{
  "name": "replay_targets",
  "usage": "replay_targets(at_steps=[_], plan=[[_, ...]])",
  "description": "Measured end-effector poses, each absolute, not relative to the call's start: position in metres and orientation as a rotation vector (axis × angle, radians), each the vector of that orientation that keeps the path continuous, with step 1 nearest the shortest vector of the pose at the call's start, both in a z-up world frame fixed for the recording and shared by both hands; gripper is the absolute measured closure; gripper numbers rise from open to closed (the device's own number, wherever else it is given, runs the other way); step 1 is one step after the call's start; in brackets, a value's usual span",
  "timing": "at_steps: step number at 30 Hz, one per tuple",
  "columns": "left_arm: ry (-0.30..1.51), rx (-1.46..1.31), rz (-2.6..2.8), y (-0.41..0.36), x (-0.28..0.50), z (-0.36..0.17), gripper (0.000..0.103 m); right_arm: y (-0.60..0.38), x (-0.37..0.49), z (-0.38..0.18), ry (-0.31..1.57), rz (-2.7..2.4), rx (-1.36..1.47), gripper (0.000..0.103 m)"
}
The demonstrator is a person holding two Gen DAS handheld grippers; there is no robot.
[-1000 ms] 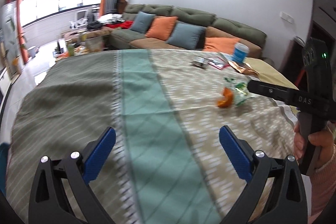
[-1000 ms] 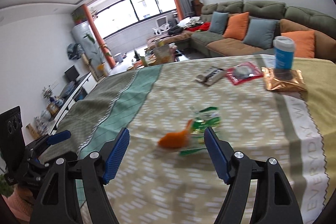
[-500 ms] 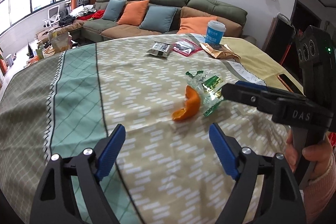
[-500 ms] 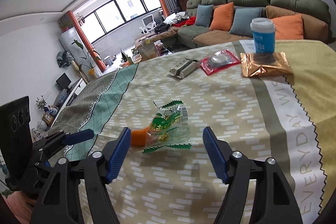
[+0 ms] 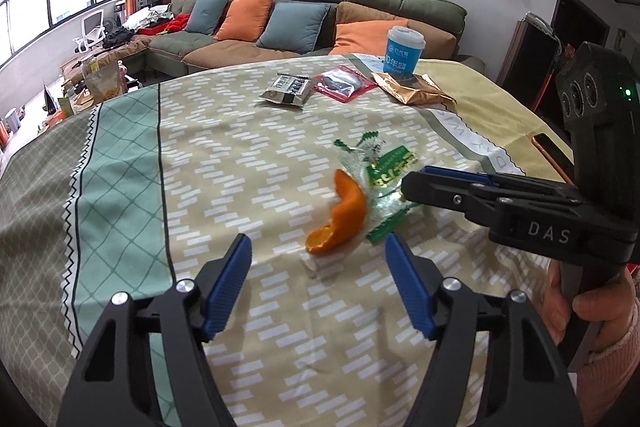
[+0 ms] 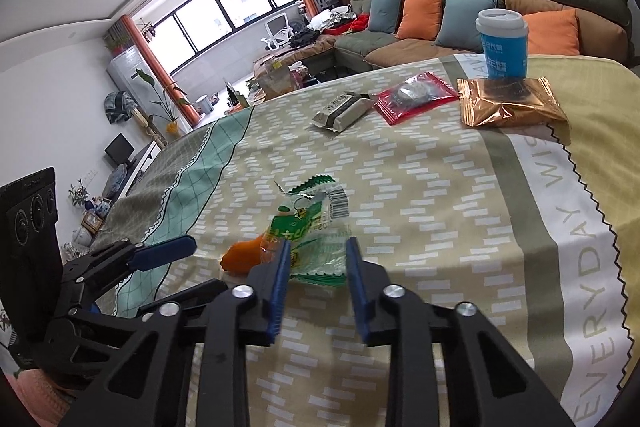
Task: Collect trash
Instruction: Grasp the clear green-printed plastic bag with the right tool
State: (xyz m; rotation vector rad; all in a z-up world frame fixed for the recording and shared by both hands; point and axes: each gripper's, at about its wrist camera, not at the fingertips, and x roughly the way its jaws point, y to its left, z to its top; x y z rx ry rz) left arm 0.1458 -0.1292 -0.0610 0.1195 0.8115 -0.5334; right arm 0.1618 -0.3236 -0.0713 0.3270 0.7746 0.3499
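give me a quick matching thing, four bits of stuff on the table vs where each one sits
Things:
1. cup
2. orange peel
3. green wrapper
4. red packet

Places:
A. between the right gripper's fingers
B. standing behind the gold packet
C. between the grey packet and the gold packet
D. just ahead of the open left gripper

Pairs: 1-B, 2-D, 3-A, 4-C

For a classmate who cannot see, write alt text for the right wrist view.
The right tool straddles a clear green wrapper on a patterned tablecloth, its fingers partly closed and an orange peel just left. Farther off lie three snack packets and a blue cup.
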Motion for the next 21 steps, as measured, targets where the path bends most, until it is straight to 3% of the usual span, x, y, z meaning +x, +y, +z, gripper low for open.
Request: replay_targets(at_steps=[2,16,21], plan=[[0.814,0.124,-0.534,-0.131,0.147,-0.062,0.034,-0.325,0.16,-0.07,0.763,0.344,0.326,0.088],[0.821,0.153,-0.56,-0.142,0.157,-0.061,0.034,-0.348,0.154,-0.063,0.717,0.311,0.367,0.099],[0.866,0.143,-0.571,-0.146,0.167,-0.068,0.044,-0.348,0.155,-0.062,0.713,0.317,0.368,0.099]])
